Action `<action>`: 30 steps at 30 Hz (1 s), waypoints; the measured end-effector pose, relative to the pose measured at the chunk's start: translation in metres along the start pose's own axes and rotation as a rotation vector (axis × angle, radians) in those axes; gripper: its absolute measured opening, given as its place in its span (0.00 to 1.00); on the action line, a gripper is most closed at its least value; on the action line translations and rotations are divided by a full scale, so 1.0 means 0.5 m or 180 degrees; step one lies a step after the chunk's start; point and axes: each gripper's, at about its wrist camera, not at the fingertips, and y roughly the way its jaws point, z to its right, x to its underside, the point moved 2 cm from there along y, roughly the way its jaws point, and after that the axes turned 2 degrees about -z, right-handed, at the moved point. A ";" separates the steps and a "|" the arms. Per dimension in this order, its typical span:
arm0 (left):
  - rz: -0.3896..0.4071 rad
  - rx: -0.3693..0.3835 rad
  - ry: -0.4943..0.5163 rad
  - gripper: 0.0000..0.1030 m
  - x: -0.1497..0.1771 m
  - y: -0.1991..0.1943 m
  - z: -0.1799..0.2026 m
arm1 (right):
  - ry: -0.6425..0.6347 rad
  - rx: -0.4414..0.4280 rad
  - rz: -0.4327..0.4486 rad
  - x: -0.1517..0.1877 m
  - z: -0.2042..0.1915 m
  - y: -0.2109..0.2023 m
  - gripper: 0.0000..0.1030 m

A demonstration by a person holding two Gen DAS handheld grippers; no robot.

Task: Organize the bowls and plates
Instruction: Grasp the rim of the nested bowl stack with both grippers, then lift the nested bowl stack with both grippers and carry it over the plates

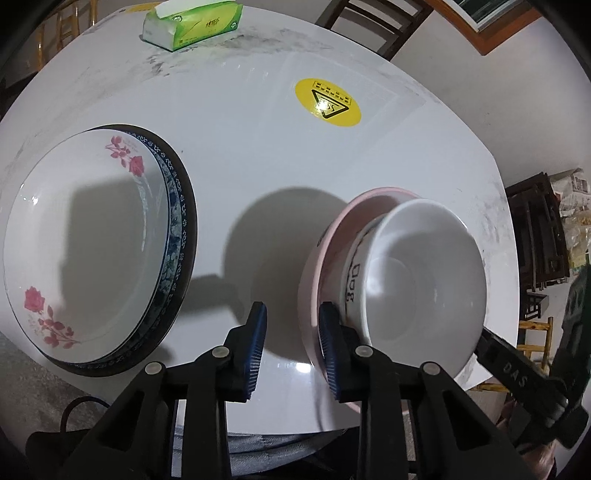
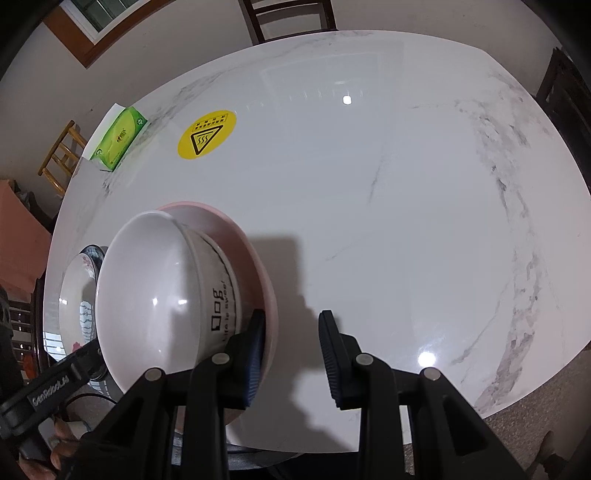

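A white bowl with black lettering point(image 1: 417, 280) sits nested in a pink bowl point(image 1: 325, 254) near the table's front edge; both show in the right wrist view, white point(image 2: 159, 295) in pink point(image 2: 243, 240). A stack of plates, a rose-patterned one point(image 1: 81, 251) on blue-patterned and dark ones point(image 1: 184, 225), lies to the left. My left gripper point(image 1: 291, 343) is open, its right finger against the pink bowl's left rim. My right gripper point(image 2: 291, 350) is open, its left finger at the pink bowl's right rim. Both hold nothing.
A white marble table point(image 2: 388, 203) carries a yellow warning sticker point(image 1: 327, 107) and a green tissue box point(image 1: 192, 22) at the far side. Wooden chairs point(image 2: 291, 14) stand around the table. The plate stack shows partly behind the bowls in the right wrist view point(image 2: 79, 288).
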 end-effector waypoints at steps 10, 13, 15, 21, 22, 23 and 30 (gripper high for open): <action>0.0092 0.0128 -0.0060 0.21 -0.018 0.011 0.000 | -0.0043 0.0086 0.0062 -0.003 -0.002 0.001 0.28; 0.0057 0.0185 -0.0141 0.21 -0.022 0.015 -0.005 | -0.0058 0.0114 0.0078 -0.004 -0.004 0.000 0.28; 0.0073 0.0171 -0.0140 0.21 -0.021 0.013 -0.004 | -0.0057 0.0122 0.0087 -0.004 -0.004 -0.001 0.28; 0.0194 0.0043 -0.0012 0.21 -0.014 0.006 0.009 | -0.0131 0.0145 0.0090 -0.006 -0.005 -0.003 0.28; 0.0213 0.0025 -0.0003 0.21 -0.015 0.006 0.011 | -0.0163 0.0154 0.0090 -0.007 -0.006 -0.003 0.28; 0.0233 0.0004 0.0010 0.20 -0.018 0.006 0.014 | -0.0172 0.0161 0.0092 -0.009 -0.007 -0.002 0.28; 0.0307 -0.0008 0.0125 0.07 -0.015 0.005 0.033 | -0.0179 0.0179 0.0115 -0.010 -0.009 -0.002 0.28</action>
